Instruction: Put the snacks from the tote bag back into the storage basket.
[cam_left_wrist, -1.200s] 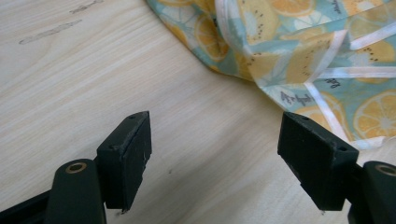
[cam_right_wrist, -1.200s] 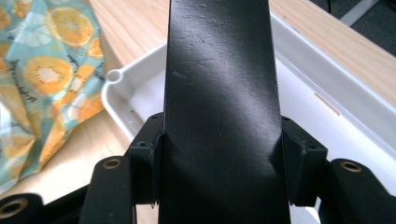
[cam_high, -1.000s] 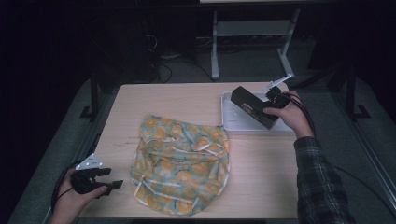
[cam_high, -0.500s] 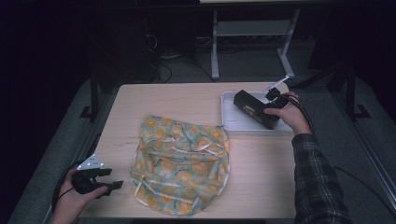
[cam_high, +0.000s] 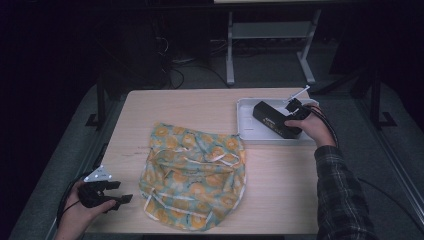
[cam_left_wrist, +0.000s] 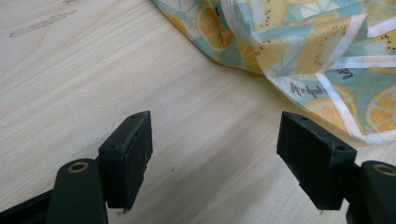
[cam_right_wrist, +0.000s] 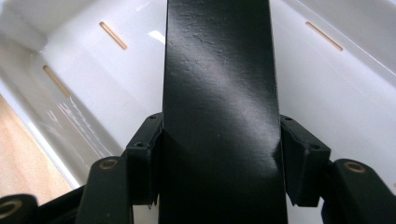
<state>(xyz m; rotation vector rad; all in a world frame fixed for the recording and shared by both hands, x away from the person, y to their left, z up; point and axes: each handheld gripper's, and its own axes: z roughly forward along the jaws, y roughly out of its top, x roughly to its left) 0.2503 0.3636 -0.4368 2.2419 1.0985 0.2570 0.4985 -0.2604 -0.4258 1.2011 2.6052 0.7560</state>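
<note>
A long black box (cam_high: 274, 120) lies slanted in the white tray (cam_high: 247, 131) at the back right of the table. My right gripper (cam_high: 289, 125) is shut on the box's near end; in the right gripper view both pads (cam_right_wrist: 144, 158) press the sides of the black box (cam_right_wrist: 217, 84) just above the tray floor (cam_right_wrist: 327, 84). A lemon-print fabric bag (cam_high: 195, 175) with white straps lies crumpled mid-table. At the front left corner my left gripper (cam_high: 125, 196) stands open, its jaws wide over bare wood (cam_left_wrist: 217, 158), with the bag's edge (cam_left_wrist: 303, 42) just beyond.
The light wooden table (cam_high: 180, 107) has bare room at the back left and at the front right. A metal stand (cam_high: 270, 35) and cables sit on the dark floor behind. A plaid sleeve (cam_high: 340, 195) reaches in along the right edge.
My right hand has sunk with the black box, bringing it lower into the white tray and slightly nearer. The left gripper and the bag have stayed put.
</note>
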